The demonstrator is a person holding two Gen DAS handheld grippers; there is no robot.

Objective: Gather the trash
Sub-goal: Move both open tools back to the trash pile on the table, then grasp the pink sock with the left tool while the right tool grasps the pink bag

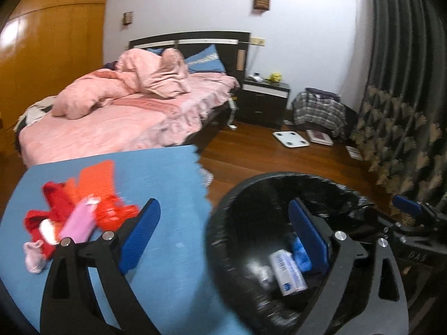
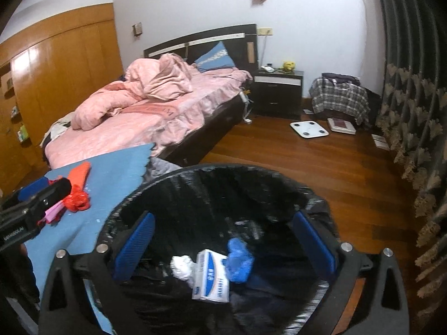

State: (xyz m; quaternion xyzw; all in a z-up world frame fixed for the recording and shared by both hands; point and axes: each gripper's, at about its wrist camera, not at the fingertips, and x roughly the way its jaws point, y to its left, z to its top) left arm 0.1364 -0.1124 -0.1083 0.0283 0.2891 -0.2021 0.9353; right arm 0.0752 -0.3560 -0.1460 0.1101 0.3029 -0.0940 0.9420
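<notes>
A black-lined trash bin (image 1: 223, 240) (image 2: 195, 173) stands beside a blue mat (image 1: 167, 173) (image 2: 117, 173). In the bin lie a white and blue box (image 1: 287, 273) (image 2: 211, 276), a blue crumpled glove (image 2: 237, 259) (image 1: 300, 254) and a white paper wad (image 2: 181, 266). On the mat lies a pile of red and orange scraps (image 1: 92, 195) (image 2: 78, 198) with a pink piece (image 1: 78, 223). My left gripper (image 1: 223, 240) is open and empty, straddling the mat's edge and the bin's rim. My right gripper (image 2: 223, 245) is open and empty above the bin.
A bed with pink bedding (image 1: 117, 117) (image 2: 134, 106) stands behind the mat. A dark nightstand (image 2: 279, 92), a white scale (image 2: 308, 129) and a plaid-covered pile (image 2: 339, 97) lie on the wood floor. Dark curtains (image 2: 413, 111) hang at right.
</notes>
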